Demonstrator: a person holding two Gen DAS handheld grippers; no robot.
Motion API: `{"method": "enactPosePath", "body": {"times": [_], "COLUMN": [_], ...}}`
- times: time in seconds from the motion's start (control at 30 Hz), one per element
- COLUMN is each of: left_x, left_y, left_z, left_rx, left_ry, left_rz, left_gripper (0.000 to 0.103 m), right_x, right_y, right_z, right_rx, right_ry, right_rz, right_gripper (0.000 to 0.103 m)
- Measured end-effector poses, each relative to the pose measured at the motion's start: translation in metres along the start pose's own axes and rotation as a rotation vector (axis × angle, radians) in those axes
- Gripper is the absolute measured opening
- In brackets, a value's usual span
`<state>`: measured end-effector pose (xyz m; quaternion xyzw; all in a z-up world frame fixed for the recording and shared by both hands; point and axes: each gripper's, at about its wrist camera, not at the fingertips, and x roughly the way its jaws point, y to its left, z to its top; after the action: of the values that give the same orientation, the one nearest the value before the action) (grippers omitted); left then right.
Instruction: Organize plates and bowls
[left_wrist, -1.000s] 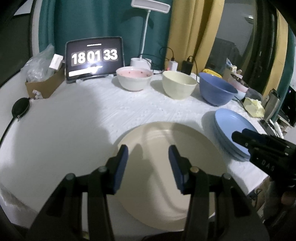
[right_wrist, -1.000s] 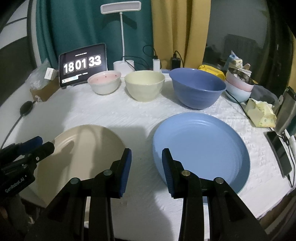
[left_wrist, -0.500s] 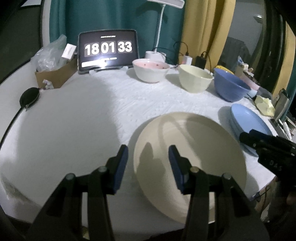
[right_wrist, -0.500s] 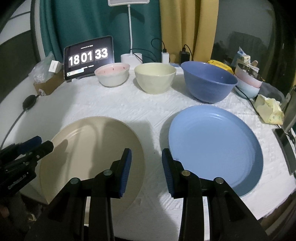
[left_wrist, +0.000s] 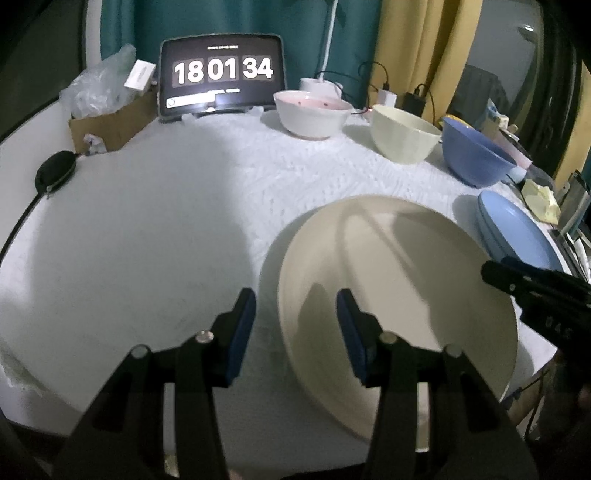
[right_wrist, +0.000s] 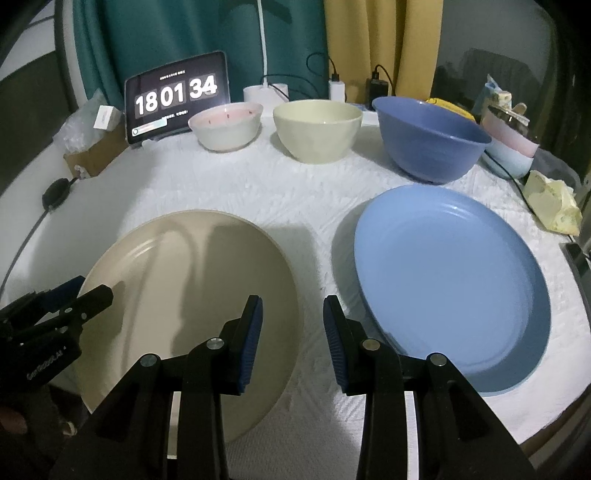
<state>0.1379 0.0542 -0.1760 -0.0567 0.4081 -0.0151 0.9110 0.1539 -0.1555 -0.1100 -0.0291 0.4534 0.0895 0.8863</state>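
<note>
A beige plate (left_wrist: 399, 295) (right_wrist: 192, 295) lies near the table's front edge, with a blue plate (right_wrist: 450, 280) (left_wrist: 513, 236) to its right. Three bowls stand in a row at the back: pink-rimmed white (right_wrist: 226, 125) (left_wrist: 312, 114), cream (right_wrist: 317, 125) (left_wrist: 404, 133) and dark blue (right_wrist: 430, 138) (left_wrist: 476, 155). My left gripper (left_wrist: 295, 325) hangs open over the beige plate's left rim, nothing between its fingers. Open and empty too, my right gripper (right_wrist: 291, 332) hovers above the cloth between the two plates. Each gripper shows at the other view's edge.
A white textured cloth (right_wrist: 295, 192) covers the round table. At the back stand a tablet clock (right_wrist: 175, 98), a lamp base (right_wrist: 266, 94), chargers and a cardboard box (left_wrist: 110, 122). Stacked pastel bowls (right_wrist: 511, 147) and a yellow cloth (right_wrist: 552, 208) sit at the right.
Both grippers have sunk toward the table. In the left view the beige plate has slid right, so the fingers now straddle its left rim. Both stay open. The clock ticked over.
</note>
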Motion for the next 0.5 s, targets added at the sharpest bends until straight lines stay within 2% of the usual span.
{"method": "enactPosePath", "body": {"times": [0.17,0.5], "left_x": [0.006,0.006], "left_y": [-0.001,-0.007], "left_z": [-0.003,-0.006], "left_rx": [0.007,0.045], "left_ry": [0.021,-0.006], "left_rz": [-0.001,-0.012], "left_gripper": [0.047,0.045], "right_x": [0.009,0.018], "right_y": [0.003,0.008], "right_z": [-0.002,-0.004], "right_rx": [0.001,-0.012], "right_ry": [0.022,0.048], "right_rz": [0.015,0.038], "right_gripper": [0.036,0.033]}}
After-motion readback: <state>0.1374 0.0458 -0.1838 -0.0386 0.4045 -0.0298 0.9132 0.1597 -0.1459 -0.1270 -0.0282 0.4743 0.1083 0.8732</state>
